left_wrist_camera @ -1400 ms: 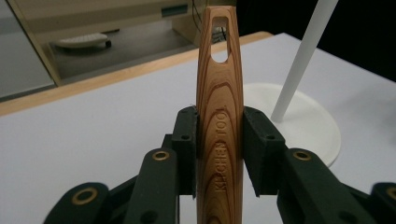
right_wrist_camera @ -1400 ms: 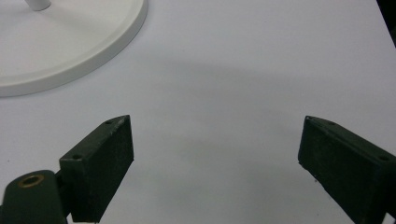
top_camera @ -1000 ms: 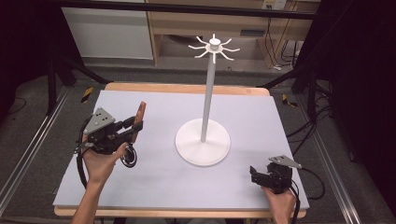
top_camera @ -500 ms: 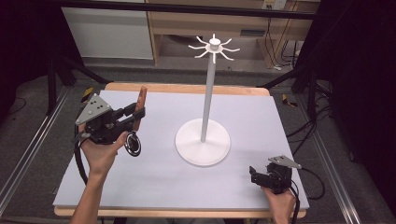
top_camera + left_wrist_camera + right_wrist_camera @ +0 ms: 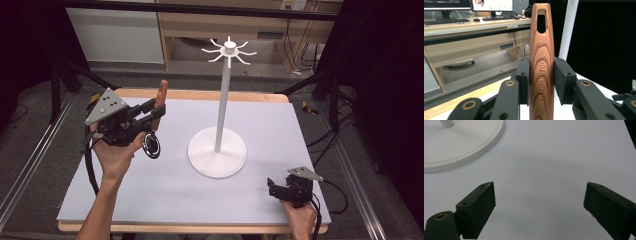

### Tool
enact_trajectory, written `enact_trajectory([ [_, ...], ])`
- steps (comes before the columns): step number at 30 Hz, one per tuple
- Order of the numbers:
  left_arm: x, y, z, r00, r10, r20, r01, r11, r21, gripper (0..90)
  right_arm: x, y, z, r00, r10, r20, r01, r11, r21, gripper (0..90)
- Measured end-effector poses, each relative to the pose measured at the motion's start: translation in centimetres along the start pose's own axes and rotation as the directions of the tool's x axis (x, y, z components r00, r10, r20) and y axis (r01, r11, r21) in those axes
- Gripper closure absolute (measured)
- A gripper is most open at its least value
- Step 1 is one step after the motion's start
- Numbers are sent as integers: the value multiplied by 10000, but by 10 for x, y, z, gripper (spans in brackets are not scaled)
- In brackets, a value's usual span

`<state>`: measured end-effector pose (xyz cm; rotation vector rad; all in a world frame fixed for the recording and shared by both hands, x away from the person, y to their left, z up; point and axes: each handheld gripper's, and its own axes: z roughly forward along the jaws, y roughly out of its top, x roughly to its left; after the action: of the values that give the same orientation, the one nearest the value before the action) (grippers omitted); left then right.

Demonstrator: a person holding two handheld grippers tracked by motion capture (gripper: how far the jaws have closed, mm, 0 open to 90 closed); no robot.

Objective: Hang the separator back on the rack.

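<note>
Left gripper (image 5: 156, 107), held above the left part of the table (image 5: 150, 200), pinches a wooden kitchen tool (image 5: 541, 72) by its handle; both pads press flat on the wood, as the left gripper view shows. The handle stands upright between the jaws, its hanging slot (image 5: 541, 21) uppermost and free. In the high view the tool (image 5: 160, 102) is off the table, well to the left of the white stand (image 5: 217, 155), whose ring of hooks (image 5: 229, 50) sits at the top of the pole with nothing on it. Right gripper (image 5: 280, 189) rests low at the near right corner, jaws spread wide over bare tabletop, holding nothing; the rim of the stand's base (image 5: 486, 143) lies just ahead of it.

Progress, as judged: the pick-up is done and the tool is in the air. Left to do: carry it across to the hooks, thread the slot over one, and let go.
</note>
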<state>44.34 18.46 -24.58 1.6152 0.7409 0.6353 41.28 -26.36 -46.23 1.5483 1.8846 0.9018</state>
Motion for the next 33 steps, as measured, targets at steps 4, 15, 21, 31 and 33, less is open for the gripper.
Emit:
enact_trajectory([
  [4, -4, 8, 2, 10000, 60, 47, -59, 10000, -34, 673, 0, 1, 0, 10000, -28, 13, 28, 10000, -29, 108],
  [15, -17, 27, 6, 9993, 259, 287, -253, 9995, -212, 674, 2, 1, 1, 10000, -45, -1, 45, 10000, 34, 108],
  [21, -22, 33, 9, 9987, 259, 448, -243, 9991, -343, 673, 3, 1, 1, 10000, -90, -19, 90, 10000, 41, 108],
  [31, -30, 44, 15, 9976, 343, 600, -317, 9985, -439, 673, 2, 1, 1, 10000, -40, -13, 40, 10000, 26, 108],
  [33, -32, 48, 17, 9972, 327, 676, -297, 9985, -454, 673, 2, 1, 1, 10000, -35, -5, 35, 10000, 45, 108],
])
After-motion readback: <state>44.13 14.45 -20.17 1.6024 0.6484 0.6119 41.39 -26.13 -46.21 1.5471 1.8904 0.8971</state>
